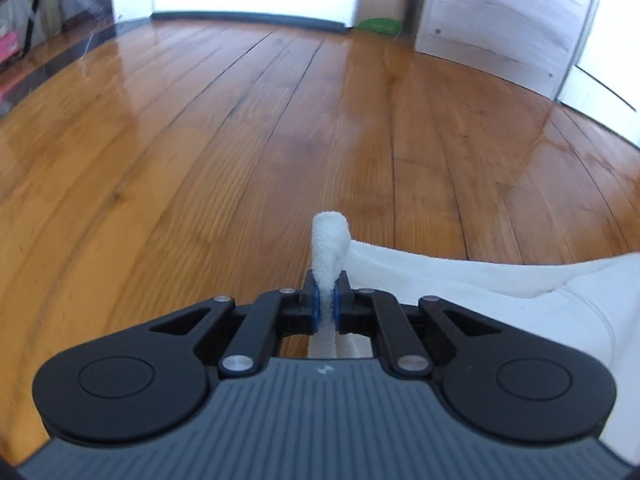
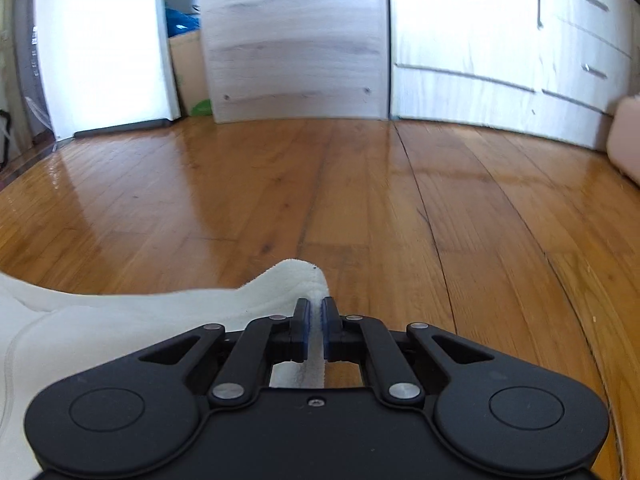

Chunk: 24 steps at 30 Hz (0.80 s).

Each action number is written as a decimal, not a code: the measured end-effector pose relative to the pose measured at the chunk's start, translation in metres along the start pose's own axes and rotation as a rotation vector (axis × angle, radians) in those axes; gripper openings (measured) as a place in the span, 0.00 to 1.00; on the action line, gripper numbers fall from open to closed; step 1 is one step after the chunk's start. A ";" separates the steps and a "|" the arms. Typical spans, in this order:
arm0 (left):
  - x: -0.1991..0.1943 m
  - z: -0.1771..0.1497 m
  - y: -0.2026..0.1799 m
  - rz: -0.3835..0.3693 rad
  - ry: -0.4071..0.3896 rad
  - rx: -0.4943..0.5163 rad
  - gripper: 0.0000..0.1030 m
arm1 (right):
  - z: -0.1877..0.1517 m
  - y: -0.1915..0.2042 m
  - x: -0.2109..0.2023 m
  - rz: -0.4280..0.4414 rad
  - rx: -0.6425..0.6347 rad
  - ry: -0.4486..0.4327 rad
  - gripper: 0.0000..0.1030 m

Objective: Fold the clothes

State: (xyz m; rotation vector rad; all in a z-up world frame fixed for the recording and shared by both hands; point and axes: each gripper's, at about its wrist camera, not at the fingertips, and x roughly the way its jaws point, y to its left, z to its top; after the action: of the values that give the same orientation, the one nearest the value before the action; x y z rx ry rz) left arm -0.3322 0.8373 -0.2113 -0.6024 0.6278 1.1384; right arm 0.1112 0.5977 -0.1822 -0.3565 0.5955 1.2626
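Observation:
A white fleecy garment [image 1: 500,292] lies on the wooden floor [image 1: 240,140], spreading to the right in the left wrist view. My left gripper [image 1: 327,284] is shut on a bunched corner of it, which sticks up past the blue pads. In the right wrist view the same garment [image 2: 120,320] spreads to the left. My right gripper [image 2: 315,308] is shut on another corner, with cloth pinched between the blue pads. Both grippers sit low over the floor.
Pale wood cabinets and drawers [image 2: 500,60] stand along the far wall, with a wardrobe panel [image 2: 296,40] in the middle. A white door [image 2: 104,40] stands at the left. A pink object [image 2: 626,136] rests at the right edge. A green item [image 1: 378,26] lies by the wall.

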 end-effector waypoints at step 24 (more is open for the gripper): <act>0.010 -0.020 -0.029 -0.020 0.161 0.038 0.55 | -0.003 -0.026 0.042 -0.025 0.117 0.264 0.65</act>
State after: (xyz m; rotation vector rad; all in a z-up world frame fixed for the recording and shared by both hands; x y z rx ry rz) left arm -0.3047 0.8205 -0.2286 -0.6701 0.7779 1.0641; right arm 0.1429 0.6212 -0.2114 -0.4352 0.8838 1.1593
